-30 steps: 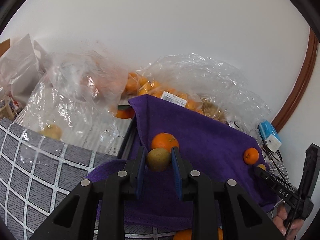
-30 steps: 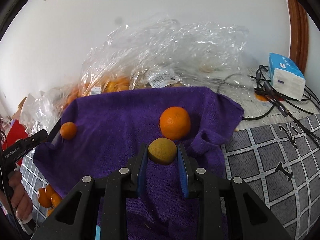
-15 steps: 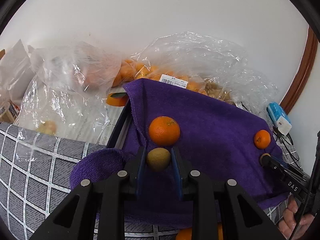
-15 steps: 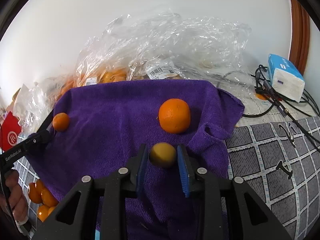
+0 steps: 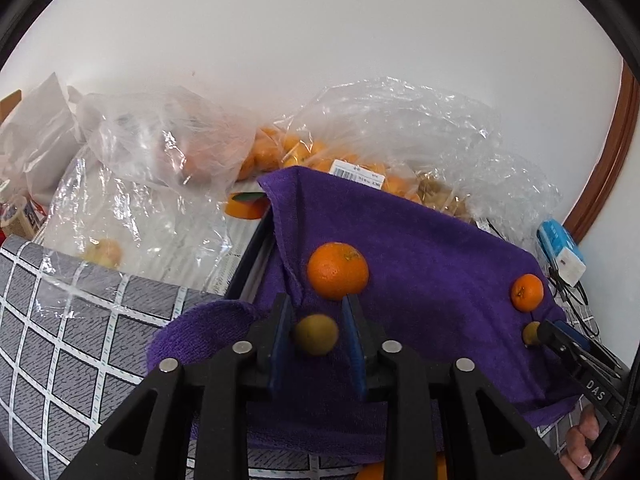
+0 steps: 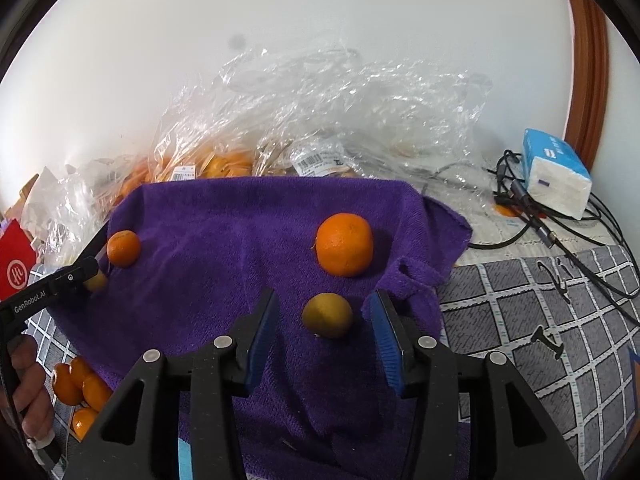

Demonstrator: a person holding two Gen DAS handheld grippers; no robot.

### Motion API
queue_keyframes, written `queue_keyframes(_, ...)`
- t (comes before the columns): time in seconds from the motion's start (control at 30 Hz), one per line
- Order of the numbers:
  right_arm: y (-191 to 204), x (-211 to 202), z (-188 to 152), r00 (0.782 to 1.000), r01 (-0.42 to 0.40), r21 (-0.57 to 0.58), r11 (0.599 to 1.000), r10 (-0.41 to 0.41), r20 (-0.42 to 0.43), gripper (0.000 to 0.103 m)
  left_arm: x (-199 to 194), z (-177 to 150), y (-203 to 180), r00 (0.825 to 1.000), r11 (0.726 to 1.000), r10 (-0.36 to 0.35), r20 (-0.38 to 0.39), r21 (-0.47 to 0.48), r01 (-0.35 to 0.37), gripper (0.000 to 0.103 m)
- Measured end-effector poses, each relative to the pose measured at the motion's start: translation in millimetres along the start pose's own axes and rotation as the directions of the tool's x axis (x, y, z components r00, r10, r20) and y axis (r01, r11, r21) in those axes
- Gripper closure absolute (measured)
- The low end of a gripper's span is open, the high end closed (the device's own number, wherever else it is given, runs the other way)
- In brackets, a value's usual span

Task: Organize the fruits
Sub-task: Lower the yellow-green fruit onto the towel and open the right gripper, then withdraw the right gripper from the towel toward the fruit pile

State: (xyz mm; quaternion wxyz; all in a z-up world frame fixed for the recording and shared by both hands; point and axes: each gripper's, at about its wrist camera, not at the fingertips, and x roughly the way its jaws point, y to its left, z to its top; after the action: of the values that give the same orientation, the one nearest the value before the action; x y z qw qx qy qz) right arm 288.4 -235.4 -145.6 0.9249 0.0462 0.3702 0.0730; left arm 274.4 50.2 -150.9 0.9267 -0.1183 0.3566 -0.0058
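A purple towel (image 5: pixel 420 272) (image 6: pixel 224 240) is draped over a dark-rimmed tray. My left gripper (image 5: pixel 316 304) has a small yellow-green fruit (image 5: pixel 316 334) between its blue pads. Its jaws are opening, the fruit looks blurred, and thin gaps show on both sides. An orange (image 5: pixel 338 270) lies just beyond the tips. My right gripper (image 6: pixel 324 296) is opening too. Its yellow-green fruit (image 6: pixel 327 315) lies on the towel, clear of both pads, with another orange (image 6: pixel 345 244) behind it. Each view shows the other gripper (image 5: pixel 548 330) (image 6: pixel 90 270) at the towel's edge.
Clear plastic bags (image 5: pixel 168 160) (image 6: pixel 320 120) holding oranges are piled against the white wall. A blue tissue pack (image 6: pixel 556 176) and black cables (image 6: pixel 560 236) lie to the right on the grey checked cloth (image 6: pixel 540 320). Several loose oranges (image 6: pixel 76 384) sit below the towel's left edge.
The right jaws have spread wide and the yellow-green fruit has dropped onto the towel. The left jaws have eased apart slightly and their fruit has sunk a little.
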Motion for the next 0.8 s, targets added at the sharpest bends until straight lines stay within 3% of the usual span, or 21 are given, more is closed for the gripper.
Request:
queue_keyframes(0.4, 2.4, -39.9, 10.0, 0.997, 0.017, 0.021, 1.000, -0.018, 0.071, 0.056, -46.4, 8.7, -8.3, 0.987, 0.999, -0.037, 0.159, 0.031, 0.032, 0.073)
queue_keyframes(0.57, 13.1, -71.6, 5.2, 0.998, 0.021, 0.012, 1.000, -0.022, 0.059, 0.056, -74.6, 15.6, -31.2, 0.978, 0.983, -0.156, 0.137, 0.120, 0.140, 0.073)
queue_keyframes(0.67, 23.0, -92.3, -1.2, 1.000, -0.010, -0.057, 0.998, 0.011, 0.024, 0.056, -98.1, 11.0, -40.3, 0.973, 0.976, -0.169, 0.157, 0.168, 0.142, 0.073)
queue_keyframes(0.8, 31.4, -117.7, -12.7, 0.999, -0.001, -0.090, 0.996, 0.005, 0.045, 0.056, -114.0, -3.0, -35.2, 0.981, 0.972, -0.159, 0.112, 0.190, 0.136, 0.073)
